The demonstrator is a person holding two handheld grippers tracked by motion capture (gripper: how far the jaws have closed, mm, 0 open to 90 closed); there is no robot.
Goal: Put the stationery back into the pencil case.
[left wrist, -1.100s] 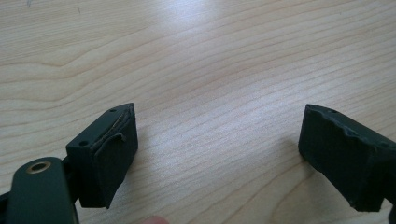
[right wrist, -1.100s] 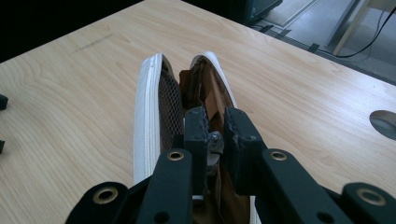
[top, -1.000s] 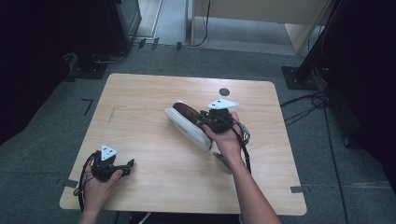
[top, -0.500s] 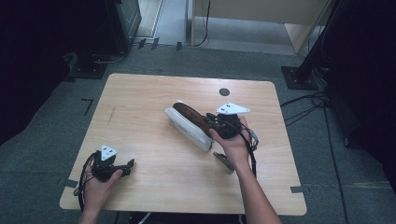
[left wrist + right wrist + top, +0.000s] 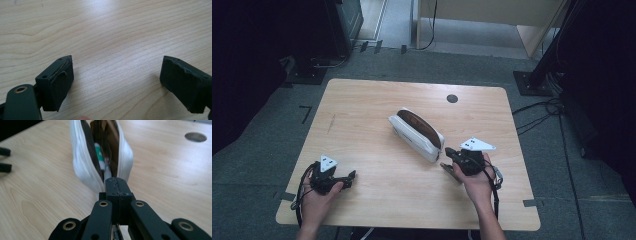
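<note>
A white zip pouch [image 5: 416, 131] with a brown lining lies slantwise in the middle of the wooden table [image 5: 362, 105]. Its mouth gapes, and in the right gripper view the pouch [image 5: 80, 157] shows green and white things inside. My right gripper [image 5: 449, 152] is at the pouch's near right end. Its jaws have just been closing and now the right gripper [image 5: 114, 181] is shut, tips together just short of the pouch's end, with nothing seen between them. My left gripper [image 5: 349, 174] rests low on the table's near left; this left gripper [image 5: 116, 77] is open over bare wood.
A round cable hole [image 5: 452, 98] sits in the table's far right part. Dark stands, cables and a cabinet surround the table on the grey floor. The left gripper's black jaws [image 5: 5, 160] show at the far left edge of the right gripper view.
My right hand has drawn back from on top of the pouch toward the near right, ending at the pouch's near end. The pouch and the left gripper have stayed in place.
</note>
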